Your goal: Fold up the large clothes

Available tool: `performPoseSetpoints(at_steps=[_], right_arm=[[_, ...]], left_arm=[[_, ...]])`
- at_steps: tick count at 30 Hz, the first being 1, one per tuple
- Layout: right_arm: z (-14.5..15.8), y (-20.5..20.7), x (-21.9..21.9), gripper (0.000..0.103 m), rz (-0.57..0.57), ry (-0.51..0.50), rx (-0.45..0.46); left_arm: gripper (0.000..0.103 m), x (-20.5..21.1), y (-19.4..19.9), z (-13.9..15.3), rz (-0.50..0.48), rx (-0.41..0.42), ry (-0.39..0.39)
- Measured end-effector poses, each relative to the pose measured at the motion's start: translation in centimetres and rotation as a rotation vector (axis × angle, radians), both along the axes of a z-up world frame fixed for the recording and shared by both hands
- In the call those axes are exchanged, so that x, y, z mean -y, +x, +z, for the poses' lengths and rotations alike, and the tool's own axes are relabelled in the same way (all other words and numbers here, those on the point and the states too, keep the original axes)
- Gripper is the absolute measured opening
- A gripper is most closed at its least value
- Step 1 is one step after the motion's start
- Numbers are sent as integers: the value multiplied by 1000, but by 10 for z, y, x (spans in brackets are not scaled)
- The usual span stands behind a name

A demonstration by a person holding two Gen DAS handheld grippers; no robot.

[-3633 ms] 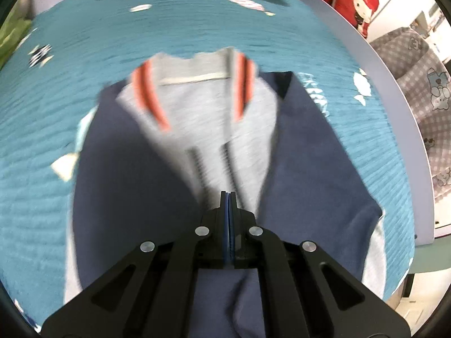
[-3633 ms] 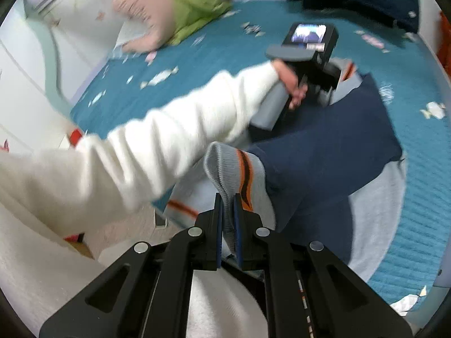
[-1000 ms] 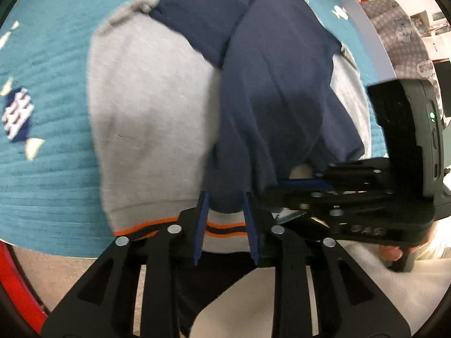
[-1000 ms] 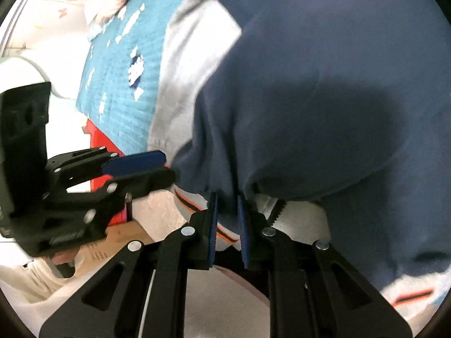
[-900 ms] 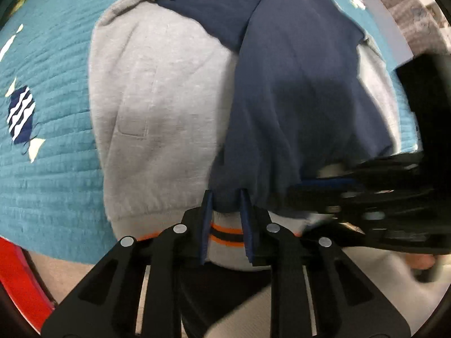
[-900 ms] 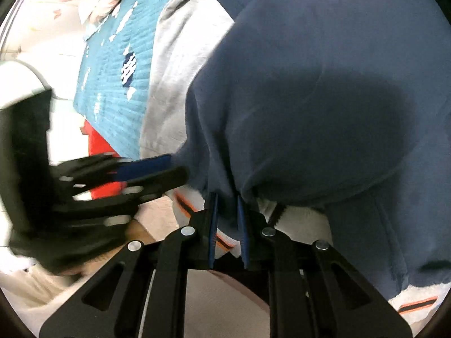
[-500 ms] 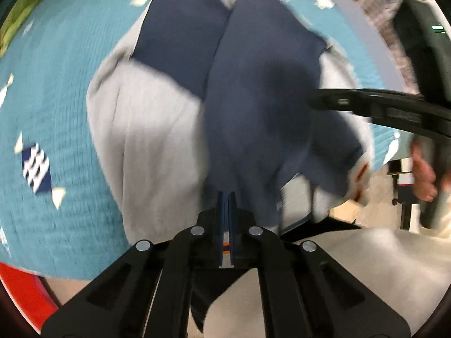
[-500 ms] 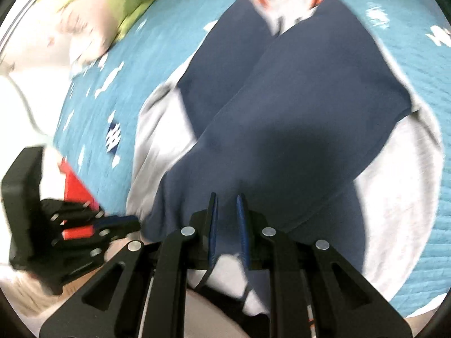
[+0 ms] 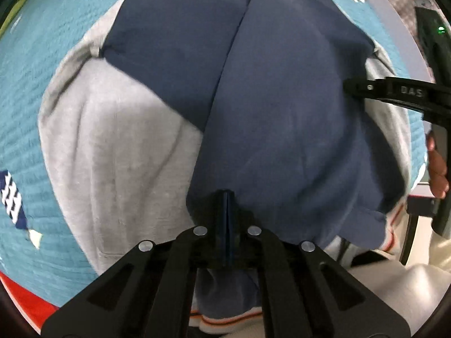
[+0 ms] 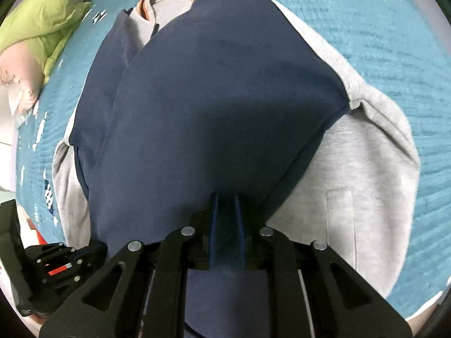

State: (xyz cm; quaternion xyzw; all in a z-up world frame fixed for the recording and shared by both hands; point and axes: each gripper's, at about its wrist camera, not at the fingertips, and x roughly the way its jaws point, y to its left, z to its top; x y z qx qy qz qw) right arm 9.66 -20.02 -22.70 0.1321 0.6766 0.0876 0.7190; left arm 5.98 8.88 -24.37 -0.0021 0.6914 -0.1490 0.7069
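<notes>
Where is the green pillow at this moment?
The green pillow shows only in the right wrist view, at the upper left edge, on the teal bedspread beyond the jacket collar's left side.

left wrist view: fisheye, mounted just behind the left gripper (image 9: 227,197), looking steeply down and forward along its fingers, very close to the jacket (image 9: 282,112).
right wrist view: fisheye, just behind the right gripper (image 10: 227,200), also aimed steeply down, close above the same jacket (image 10: 211,107) on the teal bedspread (image 10: 394,56).
shared area: both views cover the navy and grey jacket and the bedspread (image 9: 22,98) around it.
cross-sighting: the right gripper (image 9: 394,95) enters the left view's right edge; the left gripper (image 10: 64,259) shows at the right view's lower left.
</notes>
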Motion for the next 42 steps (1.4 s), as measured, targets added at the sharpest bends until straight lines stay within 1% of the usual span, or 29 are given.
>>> performPoseSetpoints(at_steps=[1,2,4,6,7,9,11,12,13,14,16,17,18,19,20,21,22,24,26,28,29,31,34,38,42], right_arm=[[5,2,2,13,-3,11,9],[13,3,4,14,-7,25,24],[29,11,9,16,-3,60,54],[46,19,14,16,5,61,86],[56,28,17,16,10,59,111],[65,45,22,17,17,54,138],[73,68,24,28,12,22,161],[76,77,25,32,10,12,174],[80,89,27,41,2,4,186],[81,94,29,46,-4,4,192],[84,112,29,48,-10,13,204],[85,122,28,50,-11,10,212],[84,132,26,53,-12,4,213],[83,140,24,56,-13,0,209],[82,150,23,56,-15,0,207],[81,158,22,56,-13,-1,203],[80,167,20,56,-9,-4,198],[79,183,19,56,-10,0,194],[76,197,18,56,-17,-4,178],[70,214,17,56,-20,-1,171],[66,222,17,56,-22,-4,166],[55,238,17,57,-22,0,151],[31,261,22,57,-62,8,90],[8,281,25,57,-97,33,41],[-7,295,25,57,-118,53,6]], left_arm=[[1,0,3,4,2,8,1],[1,-1,6,11,-1,19,-2],[1,-2,13,29,-16,50,-30],[2,-2,28,47,-26,94,-40],[2,-1,36,53,-31,111,-44],[2,-1,52,62,-39,148,-48],[2,1,75,72,-38,187,-38],[2,1,89,77,-33,212,-40],[2,4,99,80,-32,224,-41],[3,2,110,81,-34,234,-40],[9,-1,134,86,-23,245,-48],[13,-5,145,87,-14,249,-53],[16,-1,153,86,-6,255,-52],[16,1,169,85,0,265,-46],[19,6,181,85,10,269,-37],[25,7,192,84,22,267,-31],[26,8,207,85,37,269,-42],[26,9,223,84,47,271,-52],[26,11,244,83,61,278,-28],[43,11,265,81,75,279,-26],[54,9,278,79,84,284,-39],[55,7,296,75,95,287,-39],[55,3,326,58,103,258,-25],[58,-5,356,26,128,170,-38],[58,-8,370,-1,135,103,-41]])
